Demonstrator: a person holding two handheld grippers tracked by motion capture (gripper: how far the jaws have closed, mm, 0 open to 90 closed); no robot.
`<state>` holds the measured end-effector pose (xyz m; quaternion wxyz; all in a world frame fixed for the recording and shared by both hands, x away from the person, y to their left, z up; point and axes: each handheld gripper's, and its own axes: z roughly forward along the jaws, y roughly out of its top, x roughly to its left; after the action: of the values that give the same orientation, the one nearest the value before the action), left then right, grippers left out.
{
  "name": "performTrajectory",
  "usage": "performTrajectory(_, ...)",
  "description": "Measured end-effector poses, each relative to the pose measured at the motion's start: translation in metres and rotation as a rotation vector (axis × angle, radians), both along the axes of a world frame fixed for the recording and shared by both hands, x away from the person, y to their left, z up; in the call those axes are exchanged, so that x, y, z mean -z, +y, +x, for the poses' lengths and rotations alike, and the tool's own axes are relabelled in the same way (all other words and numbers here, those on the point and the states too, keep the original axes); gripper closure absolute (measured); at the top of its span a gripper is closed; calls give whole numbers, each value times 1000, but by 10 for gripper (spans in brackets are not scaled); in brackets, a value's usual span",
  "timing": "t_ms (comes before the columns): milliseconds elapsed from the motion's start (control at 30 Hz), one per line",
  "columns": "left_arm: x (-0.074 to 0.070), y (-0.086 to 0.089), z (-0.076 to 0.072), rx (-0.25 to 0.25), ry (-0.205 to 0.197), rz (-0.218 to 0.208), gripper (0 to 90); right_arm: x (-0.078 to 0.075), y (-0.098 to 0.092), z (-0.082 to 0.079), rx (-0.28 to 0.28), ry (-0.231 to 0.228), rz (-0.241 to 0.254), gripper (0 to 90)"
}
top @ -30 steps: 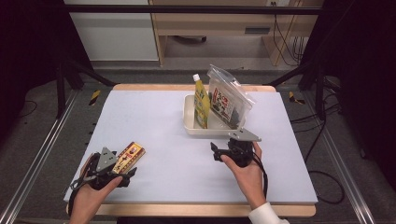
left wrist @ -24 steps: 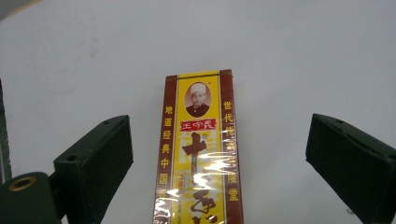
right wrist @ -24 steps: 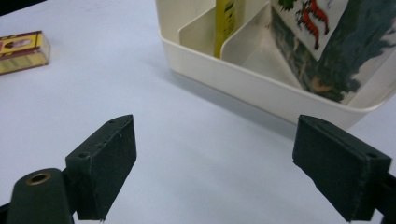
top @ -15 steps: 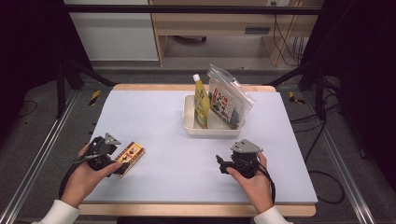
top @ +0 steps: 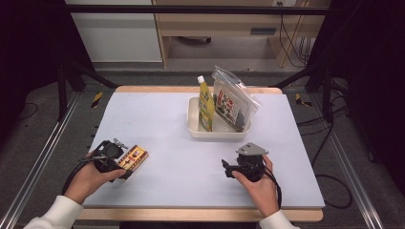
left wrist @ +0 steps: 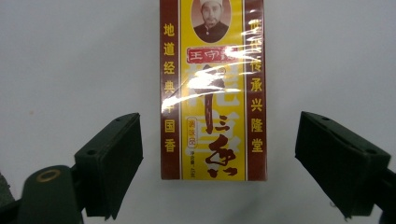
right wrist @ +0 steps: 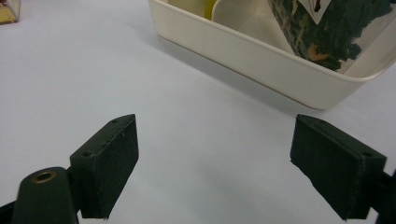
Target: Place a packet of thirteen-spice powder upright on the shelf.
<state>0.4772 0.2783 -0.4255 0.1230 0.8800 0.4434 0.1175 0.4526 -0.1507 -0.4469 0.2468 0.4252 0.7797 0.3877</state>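
A yellow and maroon box (top: 134, 159) with Chinese print lies flat on the white table (top: 157, 119) at the near left. My left gripper (top: 120, 159) is open, a jaw on each side of the box's near end (left wrist: 212, 93), neither touching it. My right gripper (top: 228, 167) stands open over bare table at the near right, with nothing between its jaws (right wrist: 215, 140). Beyond it is a cream tub (top: 217, 132), whose wall (right wrist: 261, 56) is close ahead in the right gripper view.
In the tub stand a yellow squeeze bottle (top: 206, 102) and a clear zip bag (top: 234, 101) of dark contents (right wrist: 327, 28). The box's corner (right wrist: 9, 11) appears far left in the right gripper view. Metal rails run along both table sides.
My right gripper has drawn back from the tub toward the near edge. The left hand shifted slightly beside the box. The box has stayed put.
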Motion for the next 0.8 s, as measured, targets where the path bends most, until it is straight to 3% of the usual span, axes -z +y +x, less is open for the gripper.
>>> performTrajectory(300,12,-1,5,20,47,26,219,1,-1,1,-2,11,0,158)
performTrajectory(533,16,2,7,18,46,31,292,1,1,0,-10,14,-1,158)
performTrajectory(800,18,2,6,17,36,24,299,1,2,0,-13,13,1,158)
